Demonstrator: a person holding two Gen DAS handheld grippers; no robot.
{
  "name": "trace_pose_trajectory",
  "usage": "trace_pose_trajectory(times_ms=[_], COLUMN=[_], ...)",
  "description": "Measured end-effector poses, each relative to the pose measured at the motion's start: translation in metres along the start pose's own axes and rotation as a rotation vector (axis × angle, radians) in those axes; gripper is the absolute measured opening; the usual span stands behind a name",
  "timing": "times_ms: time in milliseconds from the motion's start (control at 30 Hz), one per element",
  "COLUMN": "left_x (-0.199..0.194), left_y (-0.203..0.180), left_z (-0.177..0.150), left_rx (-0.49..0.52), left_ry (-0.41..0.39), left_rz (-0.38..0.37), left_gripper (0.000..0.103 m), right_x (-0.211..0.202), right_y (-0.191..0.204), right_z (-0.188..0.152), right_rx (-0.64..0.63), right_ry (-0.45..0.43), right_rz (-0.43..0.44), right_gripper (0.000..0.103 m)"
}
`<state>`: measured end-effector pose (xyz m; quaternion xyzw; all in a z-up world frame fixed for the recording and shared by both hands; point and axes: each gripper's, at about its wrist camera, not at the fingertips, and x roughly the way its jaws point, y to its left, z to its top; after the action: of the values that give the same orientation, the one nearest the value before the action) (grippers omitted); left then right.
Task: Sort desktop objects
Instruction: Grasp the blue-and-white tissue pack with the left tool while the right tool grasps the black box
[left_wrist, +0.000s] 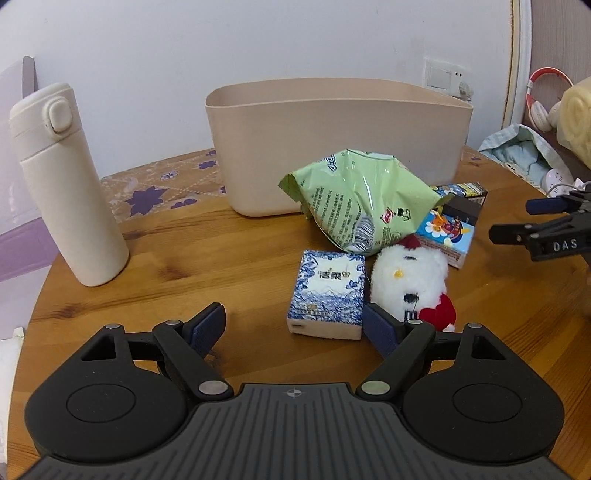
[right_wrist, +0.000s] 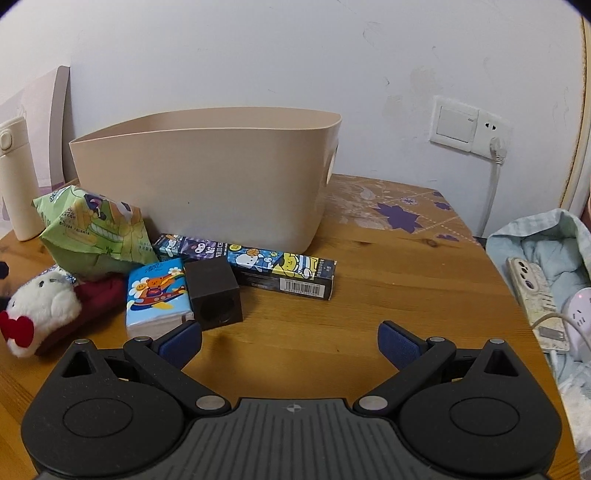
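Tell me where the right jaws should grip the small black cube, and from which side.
Grip the black cube across its two flat vertical side faces, coming straight in from the front with the open right gripper. One side face touches the cartoon tissue pack, so a top-down approach onto the flat top edges probably slips in more cleanly. Avoid the recessed front face.

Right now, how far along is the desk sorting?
Nothing looks sorted yet: no item shows inside the bin. Both grippers, left and right, are open and empty. The chip bag, tissue pack, plush toy and boxes remain on the table.
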<state>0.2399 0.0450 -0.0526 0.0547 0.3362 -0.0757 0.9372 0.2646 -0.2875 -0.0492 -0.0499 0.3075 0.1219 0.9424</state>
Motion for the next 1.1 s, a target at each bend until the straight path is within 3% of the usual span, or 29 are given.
trace_pose_trajectory(times_ms=[133, 567, 733, 967, 1100], left_x=[0.009, 0.029, 0.031, 0.035, 0.037], left_y=[0.000, 0.000, 0.000, 0.000, -0.002], left_z=[-0.003, -0.005, -0.003, -0.001, 0.000], left_rx=[-0.003, -0.059, -0.060, -0.056, -0.050], left_ry=[-0.005, -0.045, -0.043, -0.042, -0.040], left_rz=[-0.033, -0.042, -0.034, -0.032, -0.022], left_gripper=[0.083, 0.084, 0.084, 0.084, 0.084], right_x=[0.005, 0.017, 0.022, 0.024, 0.028], right_y=[-0.003, 0.017, 0.025, 0.015, 0.014], right_z=[0.004, 0.013, 0.016, 0.016, 0.015], right_rx=[0.031, 0.021, 0.038, 0.130, 0.140], right_ry=[-0.017, -0.039, -0.029, -0.026, 0.003], right_rz=[0.016, 0.123, 0.100, 0.091, 0.072], right_gripper=[0.103, 0.103, 0.099, 0.084, 0.064])
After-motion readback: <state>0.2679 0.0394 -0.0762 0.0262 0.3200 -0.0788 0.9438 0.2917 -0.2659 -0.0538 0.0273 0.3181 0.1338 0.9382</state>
